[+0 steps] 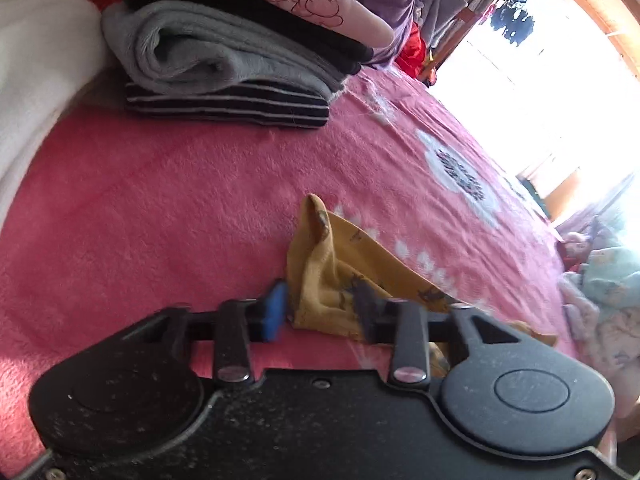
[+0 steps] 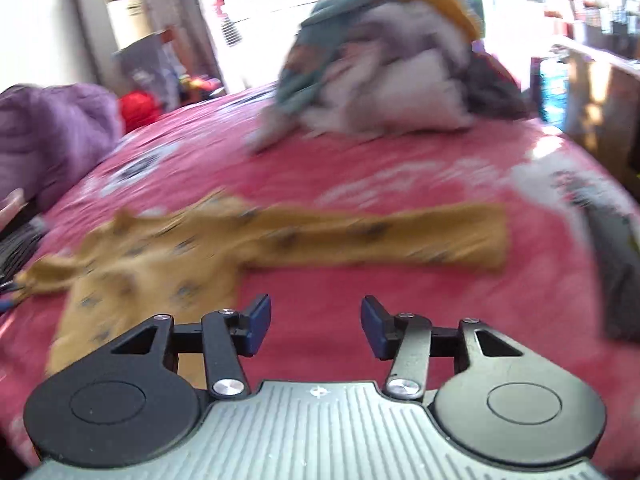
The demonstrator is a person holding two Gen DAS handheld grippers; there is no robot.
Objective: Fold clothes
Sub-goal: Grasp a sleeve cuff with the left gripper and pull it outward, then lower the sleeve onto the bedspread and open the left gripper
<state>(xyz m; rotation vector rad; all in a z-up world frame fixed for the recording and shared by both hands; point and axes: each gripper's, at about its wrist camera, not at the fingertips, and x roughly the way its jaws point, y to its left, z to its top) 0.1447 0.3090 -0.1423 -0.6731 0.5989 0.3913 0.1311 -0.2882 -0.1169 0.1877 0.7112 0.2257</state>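
2 grippers work over a bed covered by a pink blanket [image 1: 160,200], and we see 1 mustard-yellow garment [image 2: 280,236] spread on it. In the right wrist view the garment lies flat, 1 sleeve stretched out long to the right with its cuff edge square and its lower edge running straight across the blanket; the body of the garment falls away to the lower left, partly under the right gripper [image 2: 316,326]. That gripper's jaws are spread with only bare blanket between them, and they touch no cloth. The view is motion-blurred, so we cannot read the fine folds.

In the left wrist view, the left gripper [image 1: 320,312] has its jaws part-way closed around a bunched corner of the yellow garment [image 1: 332,272], which rises in a peak between the blue pad and the dark pad; we cannot tell whether the cloth is truly pinched.

Behind it a wide stretch of pink blanket lies bare up to a folded stack [image 1: 232,72] of striped, grey and black pieces near the far edge, with white fleece [image 1: 36,80] just beside it on the left. An unfolded heap of clothes [image 2: 384,80] sits at the far side in the right view, well apart from the sleeve, and a purple garment [image 2: 52,132] lies at the left edge
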